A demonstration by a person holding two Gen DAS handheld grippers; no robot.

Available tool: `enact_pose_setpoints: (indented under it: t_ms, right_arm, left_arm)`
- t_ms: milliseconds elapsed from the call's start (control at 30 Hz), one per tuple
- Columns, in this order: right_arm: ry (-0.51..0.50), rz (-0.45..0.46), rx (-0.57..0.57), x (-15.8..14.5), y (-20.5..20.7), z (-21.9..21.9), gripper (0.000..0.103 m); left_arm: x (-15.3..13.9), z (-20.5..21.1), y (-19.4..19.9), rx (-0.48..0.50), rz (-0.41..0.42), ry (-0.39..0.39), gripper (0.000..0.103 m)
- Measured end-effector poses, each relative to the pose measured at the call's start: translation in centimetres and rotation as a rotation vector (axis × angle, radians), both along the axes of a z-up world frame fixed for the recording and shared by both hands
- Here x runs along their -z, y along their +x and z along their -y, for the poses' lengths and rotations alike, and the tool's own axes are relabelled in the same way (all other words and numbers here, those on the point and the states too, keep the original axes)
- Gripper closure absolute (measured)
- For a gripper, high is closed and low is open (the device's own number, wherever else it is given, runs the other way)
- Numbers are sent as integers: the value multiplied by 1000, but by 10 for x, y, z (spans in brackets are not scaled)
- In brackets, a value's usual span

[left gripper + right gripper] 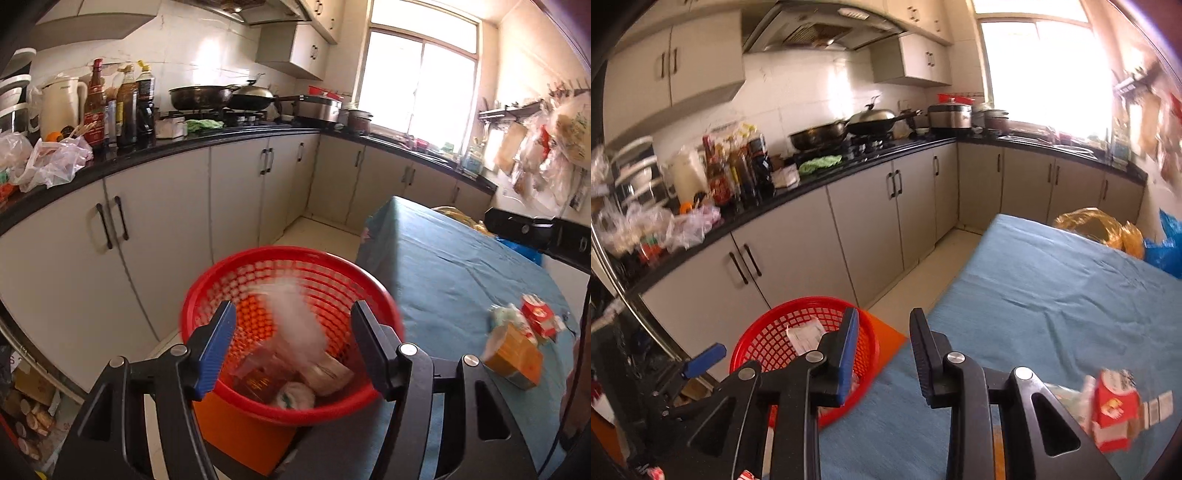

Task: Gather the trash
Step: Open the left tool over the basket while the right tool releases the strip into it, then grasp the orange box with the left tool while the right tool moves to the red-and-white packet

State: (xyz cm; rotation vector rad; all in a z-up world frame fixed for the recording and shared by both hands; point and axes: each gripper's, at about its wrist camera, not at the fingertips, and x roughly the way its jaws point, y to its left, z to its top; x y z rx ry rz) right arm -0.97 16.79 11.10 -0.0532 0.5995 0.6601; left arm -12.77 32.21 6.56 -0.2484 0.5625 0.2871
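Dropping: a white wad (297, 325) hung blurred over the red basket (207, 291), between the left gripper (293, 325) fingers and seemingly free of both; judged mid-fall.
Table (443, 266): blue-clothed, right of the basket, whose rim met its near corner.
Basket: on an orange stand (236, 435) left of the table, already holding a brown box, a pale packet and a white ball.
Left trash: right of the basket on the cloth lay an orange carton (511, 360), a red pack (539, 315) and a pale green wrapper (506, 314), bunched together.
Left gripper: fingers spread wide, nothing clamped, poised above the basket mouth and aimed down into it.
Right gripper (884, 354): fingers apart, empty, above the table edge just right of the basket, pointed across the cloth; the red pack (1113, 406) sat to its right, blurred.
Doing it well: I judged the left should stay centred over the mouth until the wad cleared the rim, since so light a wad could drift onto the rim or the floor.
Next call: the right would need to swing toward the bunched trash and take one piece at a time, closing squarely on a carton's flat sides.
Progress: several pieces binned, at least three left on the table.
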Motion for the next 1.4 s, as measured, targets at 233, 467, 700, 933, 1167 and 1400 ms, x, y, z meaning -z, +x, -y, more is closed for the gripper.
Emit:
enact_pose_setpoints:
  t_ms: [233,467,700,933,1167,1400]
  right_arm:
    - [55,40,122,-4,-28,100,66]
    - [105,-9,304,18,-41,203,66]
    - [125,-92,418,53,-41,272,66]
    - [156,-147,431,73,-35,288,66]
    - [196,-131,414,70,-41,292,65]
    - [245,-140,414,68,-42,301,65]
  left_arm:
    - [-2,73,-6,146,7,-7,32]
    - [7,160,6,309,-36,29,29]
    - [17,201,21,374,-101,20,28]
    - [22,206,39,357,-194,-104,21]
    - [33,198,66,275,-263,-362,17]
    - [36,207,99,145,-294,-361,16]
